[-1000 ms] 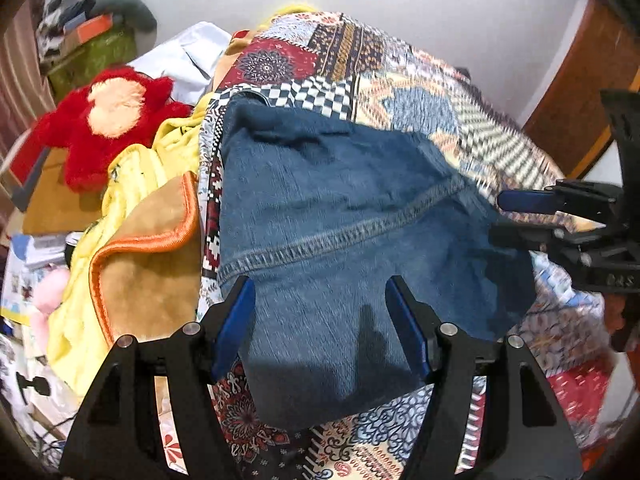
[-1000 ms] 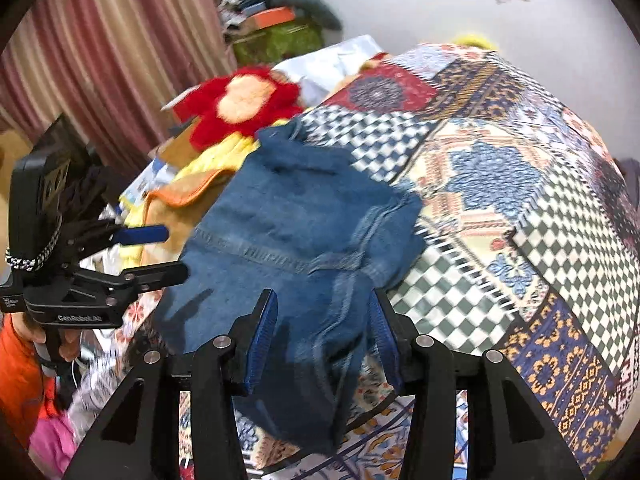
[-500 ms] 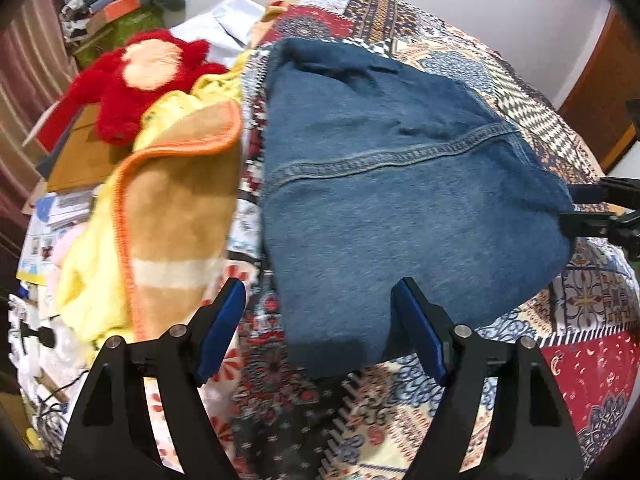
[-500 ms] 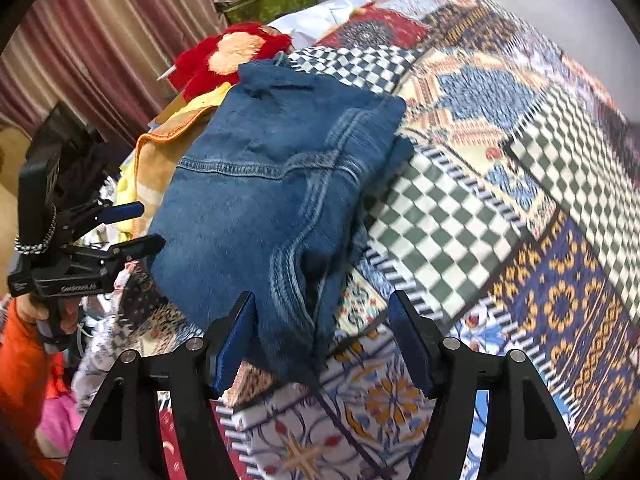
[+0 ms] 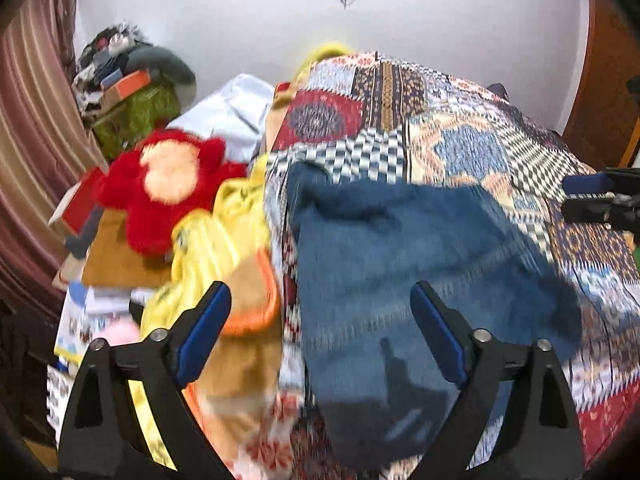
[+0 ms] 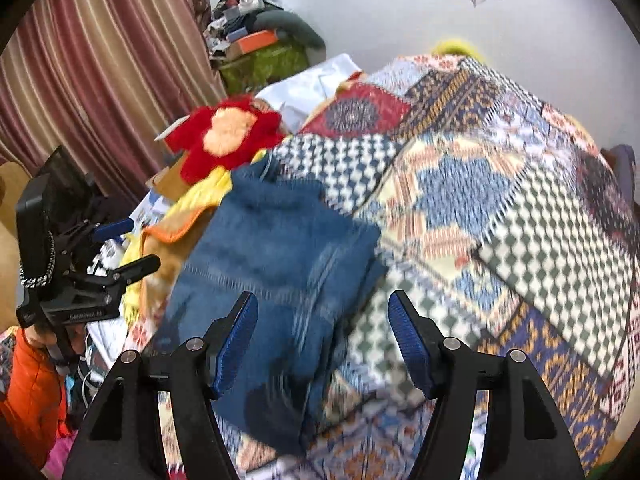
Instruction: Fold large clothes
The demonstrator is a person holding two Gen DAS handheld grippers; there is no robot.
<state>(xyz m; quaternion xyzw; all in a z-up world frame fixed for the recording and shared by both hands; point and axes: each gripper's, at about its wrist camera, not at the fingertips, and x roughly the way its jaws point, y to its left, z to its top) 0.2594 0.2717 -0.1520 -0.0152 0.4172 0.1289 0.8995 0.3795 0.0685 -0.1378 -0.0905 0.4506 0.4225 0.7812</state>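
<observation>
From where I sit: red fuzzy plush toy (image 5: 168, 188) and a tan fleece blanket w/ orange trim (image 5: 248, 308) off the bed's left edge. Folded denim jeans (image 5: 400, 264), thick, stitched seams, roughly rectangular, lie on the patchwork quilt (image 5: 472, 152) by that left edge. My left gripper (image 5: 320, 328) is opening wide, nothing held, jeans beyond its right finger. Right gripper (image 6: 322, 336) is parted, empty; jeans' right edge lies beyond the gap.
</observation>
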